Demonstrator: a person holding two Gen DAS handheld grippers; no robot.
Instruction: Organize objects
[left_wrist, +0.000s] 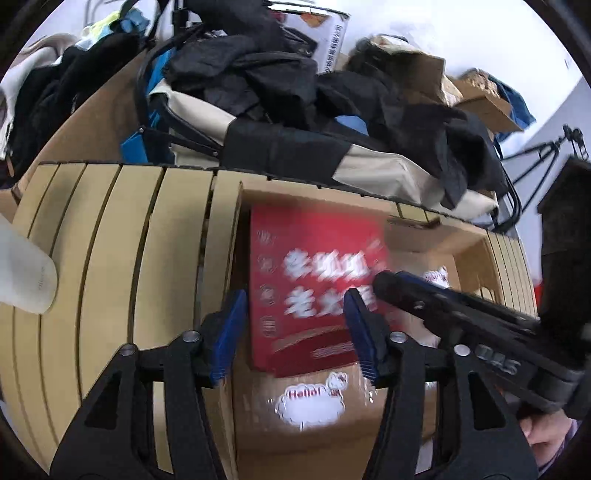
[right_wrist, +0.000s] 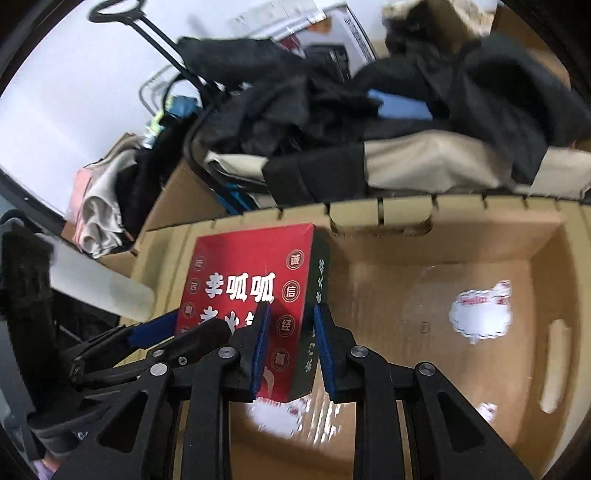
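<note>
The red box (right_wrist: 255, 295) hangs just inside the open cardboard carton (right_wrist: 424, 295), near its nine o'clock wall, not yet set down. The right gripper (right_wrist: 291, 347) has its fingers narrowed onto the box's corner; the left gripper (left_wrist: 295, 332) straddles it, fingers wide, apparently untouching. Otherwise the carton looks bare, so organizing seems barely begun. Clothes (left_wrist: 258, 74) are piled at twelve o'clock.

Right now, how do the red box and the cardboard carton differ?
The red box is glossy red with white characters; the cardboard carton is plain brown with white Hello stickers. The red box is far smaller and sits inside the carton's left end. The red box is closed and clamped by the right hand-held gripper; the carton stands open-topped and ungripped. Both are rectangular boxes.
</note>
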